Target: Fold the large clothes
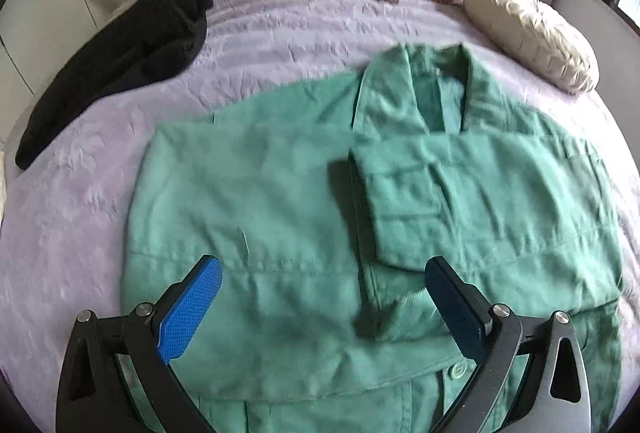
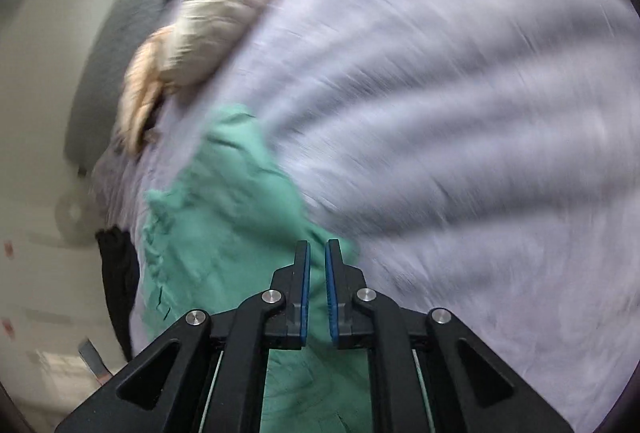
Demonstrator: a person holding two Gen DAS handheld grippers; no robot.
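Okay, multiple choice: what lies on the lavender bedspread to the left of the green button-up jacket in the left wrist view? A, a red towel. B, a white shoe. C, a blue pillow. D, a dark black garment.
D: a dark black garment lies stretched along the lavender bedspread, left of the green button-up jacket and apart from it.

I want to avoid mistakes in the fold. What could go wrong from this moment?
1. The right claw looks nearly shut over the green jacket, but blur hides any grip; the cloth may slip.
2. The sleeve folded across the jacket lies loose and may fall open if the jacket is pulled.
3. The left claw is open above the jacket and holds nothing down, so the jacket may slide on the purple bedspread.
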